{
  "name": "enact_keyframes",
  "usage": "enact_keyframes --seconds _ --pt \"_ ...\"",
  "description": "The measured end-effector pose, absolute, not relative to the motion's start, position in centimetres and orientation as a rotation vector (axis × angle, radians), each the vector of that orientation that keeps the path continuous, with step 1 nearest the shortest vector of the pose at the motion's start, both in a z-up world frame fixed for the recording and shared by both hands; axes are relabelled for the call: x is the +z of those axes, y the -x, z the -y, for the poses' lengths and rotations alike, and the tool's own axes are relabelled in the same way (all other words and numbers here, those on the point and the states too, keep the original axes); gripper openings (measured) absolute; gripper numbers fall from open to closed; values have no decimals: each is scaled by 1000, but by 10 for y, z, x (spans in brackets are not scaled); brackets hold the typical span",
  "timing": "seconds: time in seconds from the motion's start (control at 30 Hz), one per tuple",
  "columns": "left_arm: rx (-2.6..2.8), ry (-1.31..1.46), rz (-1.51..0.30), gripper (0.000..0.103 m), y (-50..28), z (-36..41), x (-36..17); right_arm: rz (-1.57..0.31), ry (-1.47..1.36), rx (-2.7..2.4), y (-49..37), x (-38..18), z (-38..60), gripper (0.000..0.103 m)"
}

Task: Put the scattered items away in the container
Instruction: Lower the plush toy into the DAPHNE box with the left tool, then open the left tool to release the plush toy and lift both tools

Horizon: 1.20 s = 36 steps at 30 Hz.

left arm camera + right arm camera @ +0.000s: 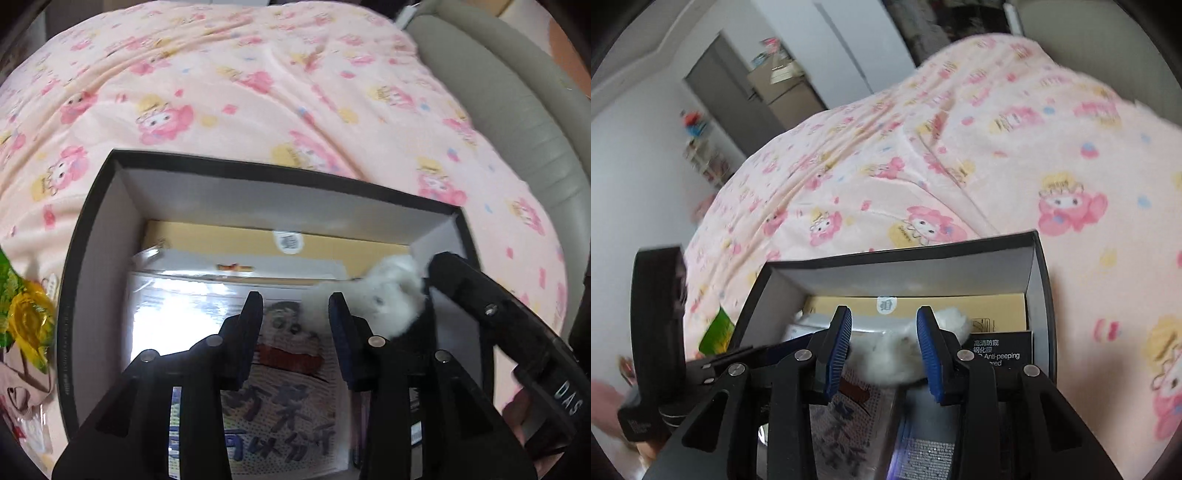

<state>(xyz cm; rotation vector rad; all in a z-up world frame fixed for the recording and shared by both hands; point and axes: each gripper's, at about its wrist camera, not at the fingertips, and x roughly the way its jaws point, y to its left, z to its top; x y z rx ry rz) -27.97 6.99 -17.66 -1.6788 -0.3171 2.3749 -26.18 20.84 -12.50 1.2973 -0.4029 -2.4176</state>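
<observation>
Left wrist view: the black box (92, 236) sits on a bed with a pink cartoon blanket (258, 92), plenty of bare blanket beyond its far rim. A green and yellow wrapper (26, 317) lies just outside the left wall. The left hand-held gripper (295, 302) hangs over the box, jaws partly spread with nothing between them, a cartoon packet (288, 369) below. The white fluffy item (388, 299) sits just right of it.

Right wrist view: the right hand-held gripper (884, 317) is over the box (1039, 295) too, the fluffy item (894, 360) between its partly spread blue pads (931, 354); can't tell if they're pinching it. Right wall close by.
</observation>
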Motion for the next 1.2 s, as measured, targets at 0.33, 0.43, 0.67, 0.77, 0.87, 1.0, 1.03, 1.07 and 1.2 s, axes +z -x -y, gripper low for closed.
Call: enact_keyframes --seconds 0.33,0.43,0.67,0.77,0.87,1.0,1.03,1.07,1.2 --pt "2147 1785 255 38 275 -84 -194 260 -1336 -2519 250 -117 -224 34" --pt "2182 1802 208 38 288 -91 -194 218 -1331 -2557 248 -116 -231 34" --pt "2391 1731 327 38 295 -68 -173 260 -1341 -2582 249 -123 -250 33" --pt "2442 1730 408 38 298 -60 -176 325 -1335 -2573 250 -120 -256 33" --pt "2415 1759 489 38 316 -65 -189 347 -1298 -2594 248 -112 -261 34" --pt "2399 1821 438 38 336 -88 -202 418 -1269 -2629 248 -108 -276 34" --pt "2389 1832 424 38 337 -95 -203 432 -1281 -2632 249 -109 -279 34" --pt "2365 1841 416 38 340 -103 -206 446 -1296 -2634 251 -112 -283 34" --pt "2219 1845 383 35 337 -134 -211 462 -1330 -2622 255 -121 -287 34"
